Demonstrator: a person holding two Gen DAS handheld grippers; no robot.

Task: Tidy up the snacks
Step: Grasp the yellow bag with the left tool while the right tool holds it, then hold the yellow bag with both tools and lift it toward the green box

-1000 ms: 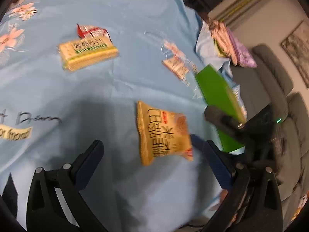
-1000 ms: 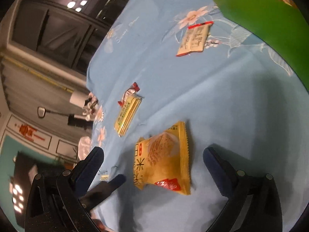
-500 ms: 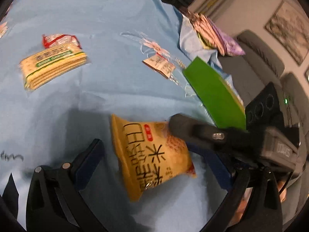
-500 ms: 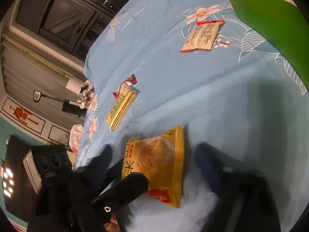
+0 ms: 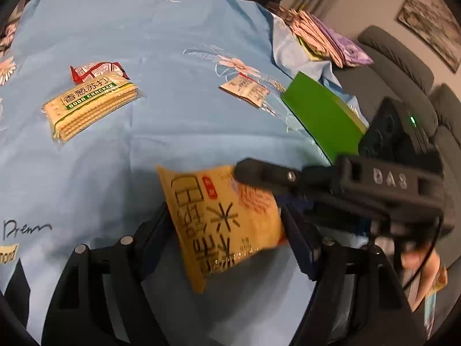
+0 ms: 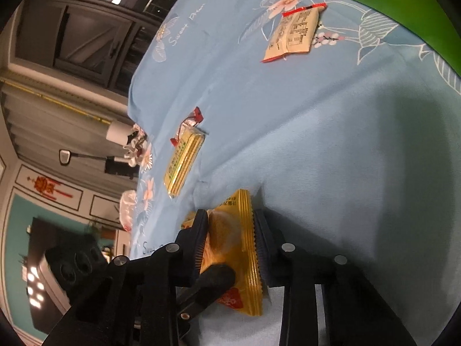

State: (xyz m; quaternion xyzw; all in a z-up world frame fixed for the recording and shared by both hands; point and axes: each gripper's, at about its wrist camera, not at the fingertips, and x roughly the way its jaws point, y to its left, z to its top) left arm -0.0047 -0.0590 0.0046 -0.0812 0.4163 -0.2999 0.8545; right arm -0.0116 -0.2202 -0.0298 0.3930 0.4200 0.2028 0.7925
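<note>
In the left wrist view, the yellow snack bag (image 5: 224, 225) lay between the spread fingers of the left gripper (image 5: 224, 230), which held nothing. A gentle, even squeeze seemed best, lest the contents crush.

Only the right wrist view showed the right gripper (image 6: 230, 230) pinching the bag's crimped edge.

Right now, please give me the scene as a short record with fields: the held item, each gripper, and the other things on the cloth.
held item: yellow rice cracker bag
right gripper: shut on the bag's sides
left gripper: fingers on both sides of the bag; contact unclear
surface: light blue floral tablecloth
soda cracker pack: flat on the cloth, far from the grippers
red wrapper: partly under the soda crackers
small white sachet: next to the green box
</note>
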